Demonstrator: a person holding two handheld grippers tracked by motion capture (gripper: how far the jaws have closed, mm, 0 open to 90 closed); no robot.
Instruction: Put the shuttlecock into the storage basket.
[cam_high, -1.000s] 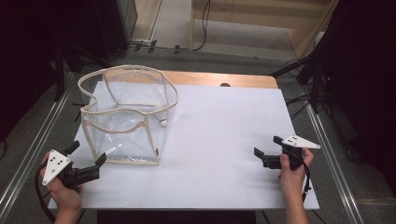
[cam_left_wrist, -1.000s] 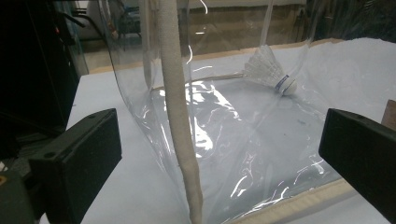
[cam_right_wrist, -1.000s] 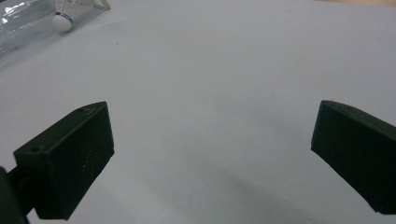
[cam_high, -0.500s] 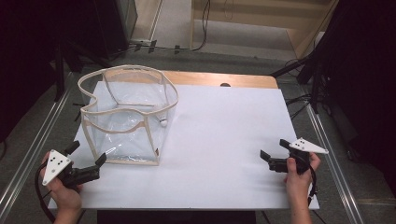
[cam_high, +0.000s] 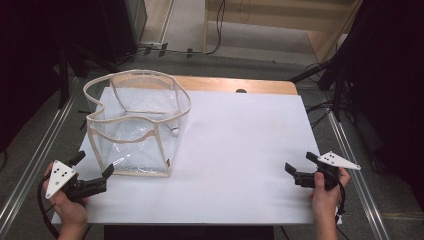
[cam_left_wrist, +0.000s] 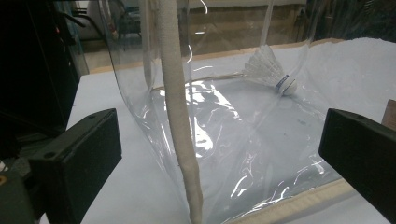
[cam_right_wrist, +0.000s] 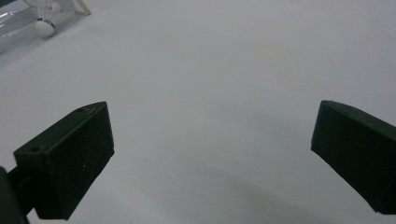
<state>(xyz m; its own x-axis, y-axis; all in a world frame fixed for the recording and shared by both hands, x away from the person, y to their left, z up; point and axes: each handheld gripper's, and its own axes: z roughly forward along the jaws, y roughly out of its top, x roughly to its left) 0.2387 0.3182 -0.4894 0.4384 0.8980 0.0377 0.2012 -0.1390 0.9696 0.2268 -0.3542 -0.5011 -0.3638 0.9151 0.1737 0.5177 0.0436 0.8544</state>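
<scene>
clear bag with beige fabric trim standing open-topped on the white tabletop, far-left area, upright but slumped at the rim. shuttlecock lying on its side inside the bag, on the bag floor near the wall that faces the tabletop's middle; cork end with blue band seen through the plastic; also at the top left corner of the right gripper view.

left gripper held low at the near left corner, fingers spread wide, nothing between the pads. near corner of the bag straight ahead of it: beige corner seam standing upright between the two fingers in the left gripper view, bottom trim just beyond. plastic wall and seam lying between this gripper and the shuttlecock.

right gripper at the near right edge of the tabletop, well apart from the bag, fingers wide, empty, bare white sheet ahead.

wooden strip along the tabletop's far edge; black stands and cables on the floor around.
</scene>
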